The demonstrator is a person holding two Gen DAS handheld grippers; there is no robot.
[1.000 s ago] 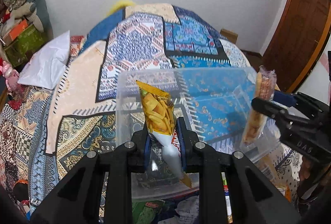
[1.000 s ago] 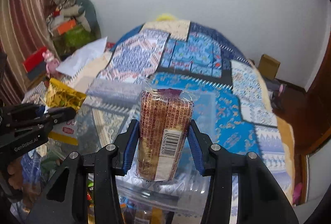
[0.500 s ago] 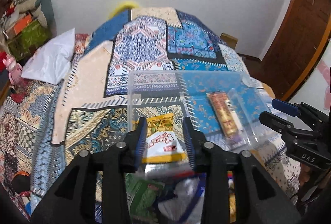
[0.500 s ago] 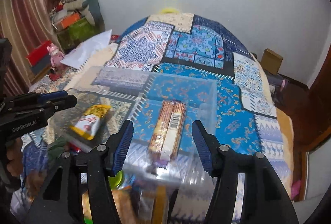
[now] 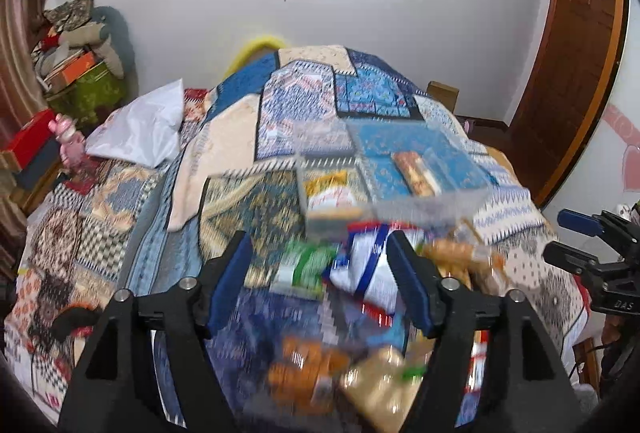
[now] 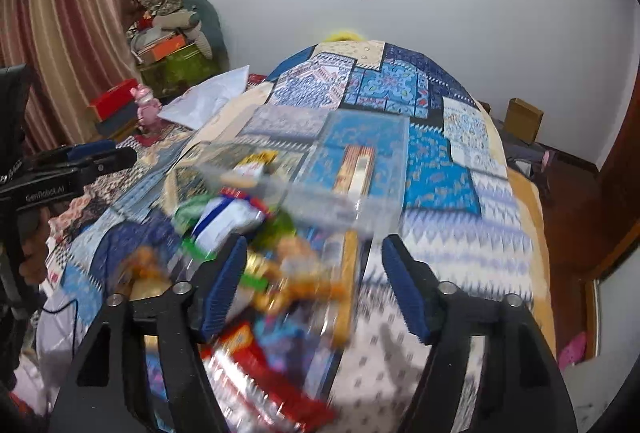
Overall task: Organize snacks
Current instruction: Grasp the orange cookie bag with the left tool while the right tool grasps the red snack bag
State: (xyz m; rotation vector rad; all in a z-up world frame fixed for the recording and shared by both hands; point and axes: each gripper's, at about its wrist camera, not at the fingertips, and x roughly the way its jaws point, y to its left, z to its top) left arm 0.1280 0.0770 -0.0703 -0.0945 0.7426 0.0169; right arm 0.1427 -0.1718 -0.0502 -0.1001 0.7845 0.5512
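Observation:
A clear plastic box [image 5: 460, 199] [image 6: 376, 211] stands on the patterned bed. In it lie a yellow chip packet [image 5: 330, 191] [image 6: 254, 167] on the left and a brown biscuit pack [image 5: 414, 173] [image 6: 356, 169] on the right. A blurred pile of loose snacks [image 5: 344, 273] [image 6: 256, 233] lies in front of the box. My left gripper [image 5: 320, 273] is open and empty above the pile. My right gripper [image 6: 312, 269] is open and empty, also over the pile; it shows in the left wrist view [image 5: 576, 237].
The patchwork bedspread [image 5: 224, 137] covers the bed. A white plastic bag [image 5: 140, 133] lies at its left. Boxes and clutter [image 5: 80, 73] stack against the left wall. A wooden door [image 5: 568, 81] is at the right, a small cardboard box [image 6: 522, 119] on the floor.
Both grippers let go of their snacks, which now lie in the clear box. Both have opened wide and pulled back and up, over the loose pile.

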